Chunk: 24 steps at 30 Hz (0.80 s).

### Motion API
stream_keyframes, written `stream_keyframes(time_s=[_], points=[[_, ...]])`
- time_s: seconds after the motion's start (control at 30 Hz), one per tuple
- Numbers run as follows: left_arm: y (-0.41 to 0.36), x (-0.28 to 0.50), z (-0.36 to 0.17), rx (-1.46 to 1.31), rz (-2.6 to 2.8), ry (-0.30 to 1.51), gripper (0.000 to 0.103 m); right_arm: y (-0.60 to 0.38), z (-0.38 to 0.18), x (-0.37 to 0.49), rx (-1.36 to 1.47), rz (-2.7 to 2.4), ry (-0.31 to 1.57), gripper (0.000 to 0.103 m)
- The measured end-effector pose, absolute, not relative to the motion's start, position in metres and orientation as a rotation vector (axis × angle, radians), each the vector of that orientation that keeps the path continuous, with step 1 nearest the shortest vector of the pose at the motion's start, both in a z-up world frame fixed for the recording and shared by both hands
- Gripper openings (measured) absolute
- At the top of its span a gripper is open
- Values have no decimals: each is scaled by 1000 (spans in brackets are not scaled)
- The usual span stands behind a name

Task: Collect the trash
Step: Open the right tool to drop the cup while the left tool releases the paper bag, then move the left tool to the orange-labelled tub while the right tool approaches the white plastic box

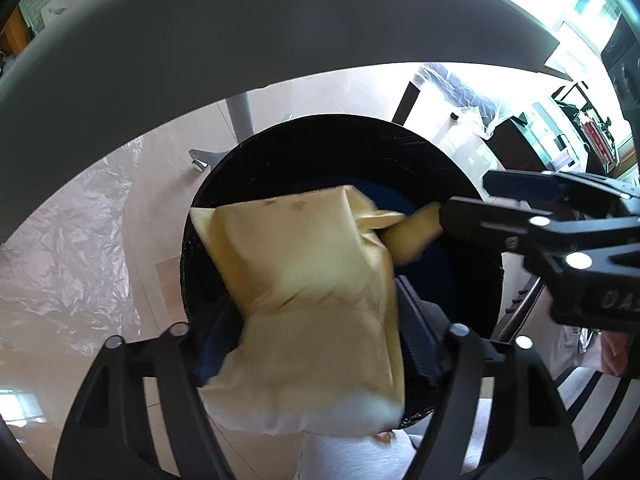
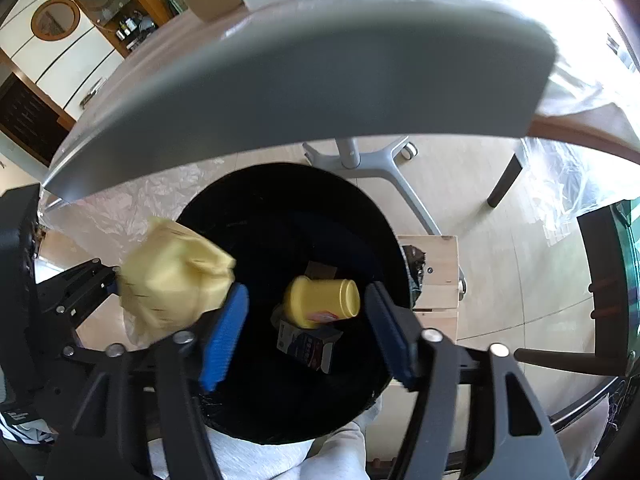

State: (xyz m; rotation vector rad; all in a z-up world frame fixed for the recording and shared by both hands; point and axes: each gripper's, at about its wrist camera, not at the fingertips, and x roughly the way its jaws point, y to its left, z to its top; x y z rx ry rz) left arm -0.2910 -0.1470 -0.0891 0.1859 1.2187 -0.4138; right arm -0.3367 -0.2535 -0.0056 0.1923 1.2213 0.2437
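— What does my right wrist view add?
— A yellow plastic jar (image 2: pixel 322 300) and small printed carton (image 2: pixel 306 346) inside the round black bin (image 2: pixel 280 184).
— And my claws?
— Right claw (image 2: pixel 306 332) parted, empty. Left claw (image 1: pixel 316 340) loosely open around the crumpled yellow paper bag (image 1: pixel 304 280) above the bin.

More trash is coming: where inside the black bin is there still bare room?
Round black bin: bare dark floor along its far wall. Crowded nearer the middle: yellow plastic jar, small printed carton. Yellow padded bag hangs over the left rim.
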Motion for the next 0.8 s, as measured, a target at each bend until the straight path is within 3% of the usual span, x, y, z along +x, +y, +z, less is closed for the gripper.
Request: stream_keyframes(time_s=[0.1,0.13,0.27,0.43,0.57,0.67,0.8], points=[[-143,-293,-86,191,-407,1210,78,-257,2,-342,189,239,1200,71],[-141,-294,-84,189,-402,1205,83,-259,4,-343,192,237,1193,74],[-132,-300,-69,158,-402,1177,83,-264,18,-349,191,237,1161,76],[-128,-315,-16,116,-438,1063,85,-270,60,-363,152,257,1055,87],[-125,-324,35,103,-440,902,100,-268,110,-373,78,269,888,99],[-123,-321,70,101,-385,776,101,-264,137,-370,24,264,774,99],[-119,-295,88,49,-323,745,101,-262,148,-344,13,239,733,99]])
